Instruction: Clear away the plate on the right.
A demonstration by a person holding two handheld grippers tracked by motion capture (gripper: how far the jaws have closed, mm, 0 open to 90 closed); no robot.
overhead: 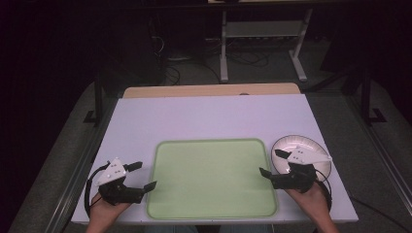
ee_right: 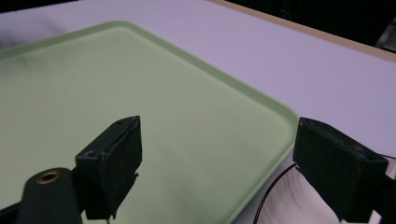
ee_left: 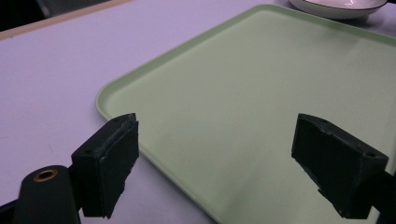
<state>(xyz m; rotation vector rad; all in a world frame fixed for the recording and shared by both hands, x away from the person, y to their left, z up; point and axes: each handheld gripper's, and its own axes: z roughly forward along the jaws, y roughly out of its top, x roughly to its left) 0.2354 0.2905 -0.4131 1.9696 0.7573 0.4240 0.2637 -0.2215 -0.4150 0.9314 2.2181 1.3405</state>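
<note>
Both grippers, left point(overhead: 137, 175) and right point(overhead: 272, 162), jaws wide apart and empty, flanking green tray point(overhead: 212, 177) at table's point(overhead: 194, 114) near edge; white plate point(overhead: 311, 145) beside right gripper: likely rigid, slick, breakable, best pinched at rim.

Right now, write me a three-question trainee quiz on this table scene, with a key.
1. True or false: the green tray has things lying on it.
2. Which hand-held gripper is over the white plate? A) left hand-held gripper B) right hand-held gripper
3. Fill in: both hand-held grippers have their jaws ____.

Key:
1. False; the tray is bare in the high view and both gripper views.
2. B; the right one sits above the plate's near part, at the tray's right edge.
3. Open; a wide gap separates each pair, and nothing is held between them.
</note>
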